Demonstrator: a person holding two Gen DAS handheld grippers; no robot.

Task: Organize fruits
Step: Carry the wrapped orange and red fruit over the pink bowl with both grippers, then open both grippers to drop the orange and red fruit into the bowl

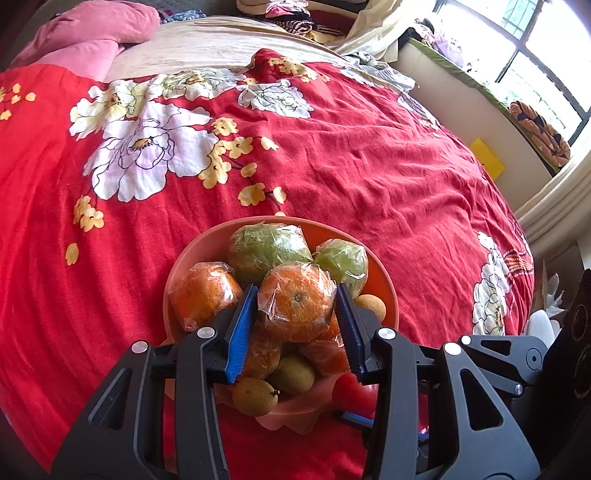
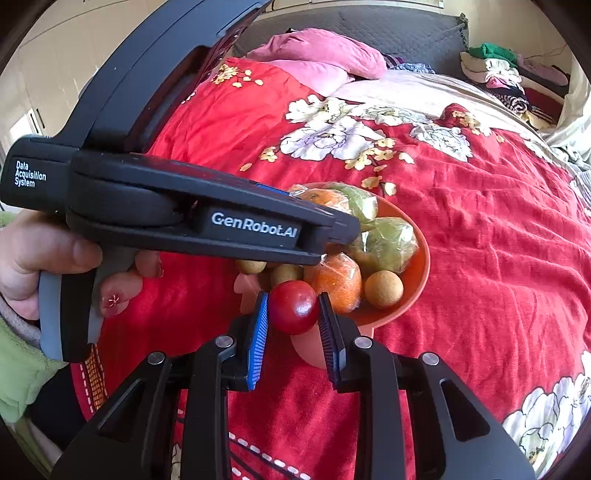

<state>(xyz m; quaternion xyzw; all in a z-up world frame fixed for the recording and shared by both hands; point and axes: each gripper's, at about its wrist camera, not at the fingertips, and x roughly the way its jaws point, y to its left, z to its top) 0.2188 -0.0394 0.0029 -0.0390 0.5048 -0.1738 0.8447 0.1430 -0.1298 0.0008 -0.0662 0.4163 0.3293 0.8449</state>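
Bedspread bare beyond bowl rim, prob.

I see a bed covered by a rumpled red bedspread printed with large white and small yellow flowers. An orange-pink bowl heaped with fruit rests directly on the spread near its closer edge, well apart from everything else. At the far end I make out two pink pillows on a beige sheet, and a pile of folded clothes in the far corner.
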